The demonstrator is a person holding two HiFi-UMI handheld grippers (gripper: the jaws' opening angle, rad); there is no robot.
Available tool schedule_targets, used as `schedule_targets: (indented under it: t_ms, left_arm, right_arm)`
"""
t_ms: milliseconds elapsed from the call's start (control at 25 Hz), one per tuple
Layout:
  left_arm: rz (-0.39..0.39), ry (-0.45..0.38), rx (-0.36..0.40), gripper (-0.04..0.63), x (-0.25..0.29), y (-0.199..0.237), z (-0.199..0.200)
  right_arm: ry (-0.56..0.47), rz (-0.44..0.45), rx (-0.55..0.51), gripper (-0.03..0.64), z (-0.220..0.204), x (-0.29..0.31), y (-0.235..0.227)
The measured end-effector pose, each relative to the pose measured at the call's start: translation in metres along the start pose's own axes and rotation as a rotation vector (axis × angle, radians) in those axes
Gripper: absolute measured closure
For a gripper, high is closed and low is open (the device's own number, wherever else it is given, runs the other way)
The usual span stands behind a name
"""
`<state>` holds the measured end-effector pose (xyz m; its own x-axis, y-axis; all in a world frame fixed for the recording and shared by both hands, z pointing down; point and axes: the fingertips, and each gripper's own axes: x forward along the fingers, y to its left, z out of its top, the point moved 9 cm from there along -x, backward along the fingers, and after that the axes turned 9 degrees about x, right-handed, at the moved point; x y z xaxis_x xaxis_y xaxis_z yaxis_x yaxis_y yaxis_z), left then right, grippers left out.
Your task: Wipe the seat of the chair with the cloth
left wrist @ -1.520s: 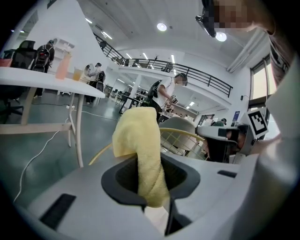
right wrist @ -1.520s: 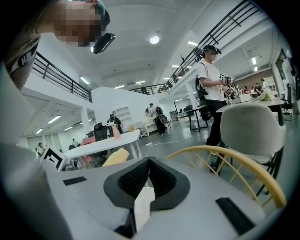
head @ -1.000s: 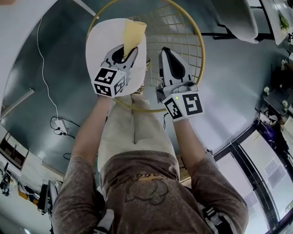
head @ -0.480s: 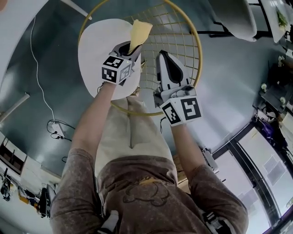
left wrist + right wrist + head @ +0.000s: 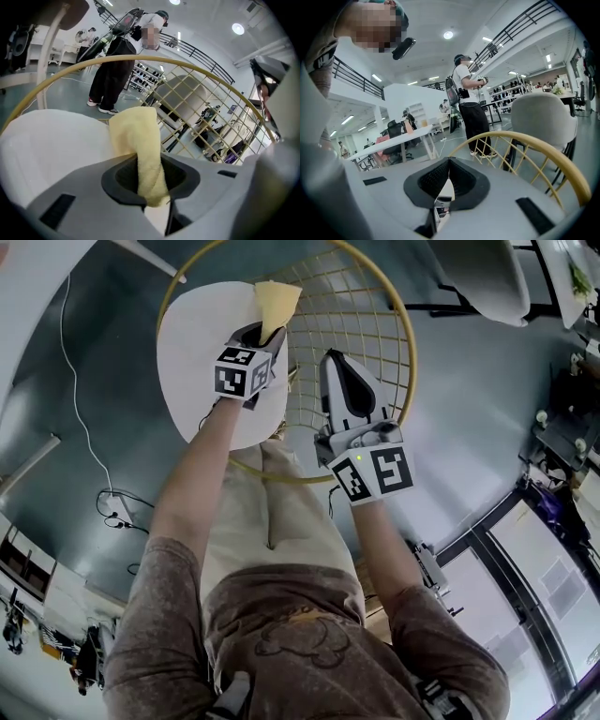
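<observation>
The chair has a round white seat [image 5: 199, 352] and a yellow wire-grid back [image 5: 361, 324] with a gold hoop rim. My left gripper [image 5: 260, 336] is shut on a pale yellow cloth [image 5: 276, 302] that sticks out past its tips over the seat's far right edge. In the left gripper view the cloth [image 5: 140, 145] rises between the jaws, with the white seat [image 5: 51, 145] below left and the grid back [image 5: 206, 117] to the right. My right gripper [image 5: 336, 360] hovers over the wire back, shut and empty; its pads [image 5: 448, 180] meet.
A white cable [image 5: 80, 381] runs across the grey floor at the left. Another white chair [image 5: 487, 277] stands at the upper right. A person [image 5: 112, 70] stands beyond the chair. Desks and shelves line the room's far side.
My left gripper with the cloth has moved forward and to the right across the seat, toward its far edge. The right gripper has stayed nearly still over the wire back.
</observation>
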<state>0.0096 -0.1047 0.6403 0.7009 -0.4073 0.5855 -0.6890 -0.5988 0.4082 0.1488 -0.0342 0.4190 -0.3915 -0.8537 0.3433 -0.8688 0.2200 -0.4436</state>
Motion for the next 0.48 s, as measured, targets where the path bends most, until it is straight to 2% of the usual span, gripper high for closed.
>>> schedule_targets:
  t_ms: [320,480]
  left_arm:
    - [0.080,0.058,-0.046,0.497,0.004,0.012,-0.018]
    - [0.118,0.062,-0.069,0.497,-0.004,0.024,-0.018]
  right_arm:
    - [0.012,-0.009,0.004,0.591,-0.005,-0.002,-0.006]
    - [0.023,-0.004,0.007,0.591,-0.009,0.000,-0.006]
